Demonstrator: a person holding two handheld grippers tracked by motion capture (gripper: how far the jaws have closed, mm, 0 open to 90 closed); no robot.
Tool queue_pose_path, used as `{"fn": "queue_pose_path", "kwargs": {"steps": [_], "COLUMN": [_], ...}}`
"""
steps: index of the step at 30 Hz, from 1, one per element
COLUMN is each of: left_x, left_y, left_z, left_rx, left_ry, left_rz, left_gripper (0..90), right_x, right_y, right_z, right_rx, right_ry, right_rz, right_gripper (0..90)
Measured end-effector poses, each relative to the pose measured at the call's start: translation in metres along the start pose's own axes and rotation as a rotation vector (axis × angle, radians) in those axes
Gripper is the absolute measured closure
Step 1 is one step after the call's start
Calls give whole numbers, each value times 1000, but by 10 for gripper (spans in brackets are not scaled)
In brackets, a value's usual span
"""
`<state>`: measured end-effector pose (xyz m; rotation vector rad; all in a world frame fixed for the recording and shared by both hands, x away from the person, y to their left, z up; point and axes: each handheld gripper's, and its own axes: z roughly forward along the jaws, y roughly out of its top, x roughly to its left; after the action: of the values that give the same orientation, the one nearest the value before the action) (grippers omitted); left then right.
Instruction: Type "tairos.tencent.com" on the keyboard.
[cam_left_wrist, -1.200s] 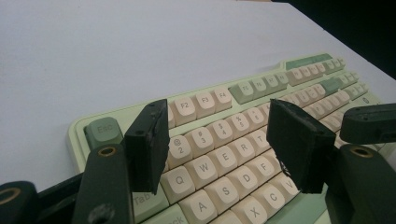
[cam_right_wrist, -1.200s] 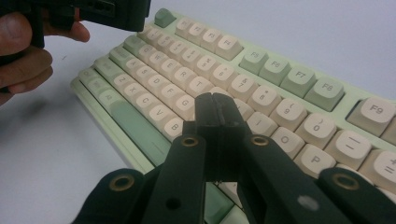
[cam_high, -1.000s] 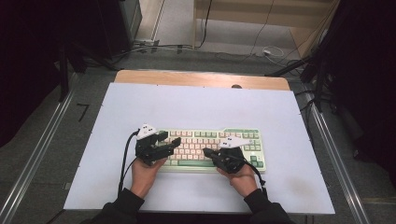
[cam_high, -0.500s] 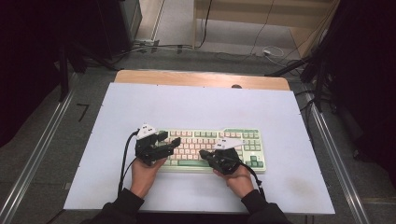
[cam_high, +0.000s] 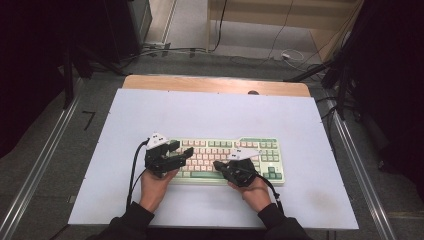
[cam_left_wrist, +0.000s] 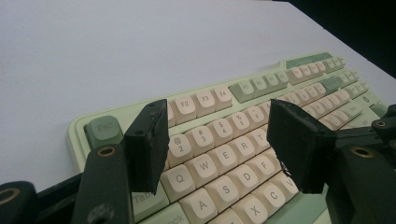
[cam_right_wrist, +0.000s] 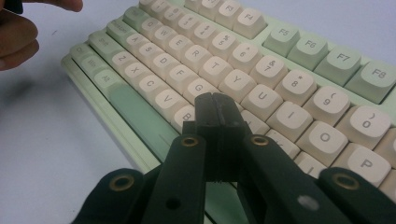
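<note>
A pale green keyboard (cam_high: 250, 150) with cream keys lies on the white mat, near the front. My left gripper (cam_high: 184, 153) hovers over its left end, open with nothing between the jaws. In the left gripper view the left gripper (cam_left_wrist: 217, 126) frames the number and QWER rows of the keyboard (cam_left_wrist: 252, 88). My right gripper (cam_high: 218, 164) is shut and points left over the middle keys. In the right gripper view the closed tips of the right gripper (cam_right_wrist: 215, 100) sit by the G, H and B keys of the keyboard (cam_right_wrist: 289, 60). Whether they touch a key I cannot tell.
The white mat (cam_high: 200, 115) covers a wooden table (cam_high: 215, 84) and has free room behind and beside the keyboard. Metal rails (cam_high: 45, 160) run along both sides. Cables lie on the floor beyond. The person's other hand (cam_right_wrist: 18, 32) shows in the right gripper view.
My right gripper has shifted a little to the left over the keyboard. The left gripper has stayed in place.
</note>
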<state>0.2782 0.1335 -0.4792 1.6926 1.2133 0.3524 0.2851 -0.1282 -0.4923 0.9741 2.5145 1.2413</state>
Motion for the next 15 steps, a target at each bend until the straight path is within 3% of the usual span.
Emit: {"fn": "queue_pose_path", "kwargs": {"steps": [10,15], "left_x": [-1,0], "left_y": [0,0], "left_z": [0,0], "left_rx": [2,-2], "left_ry": [1,1], "left_rz": [2,1], "left_gripper": [396,395], "right_x": [1,-6], "right_y": [-2,2], "right_z": [3,-11], "right_rx": [11,-53], "right_ry": [0,7], "right_rz": [3,42], "right_gripper": [874,819]}}
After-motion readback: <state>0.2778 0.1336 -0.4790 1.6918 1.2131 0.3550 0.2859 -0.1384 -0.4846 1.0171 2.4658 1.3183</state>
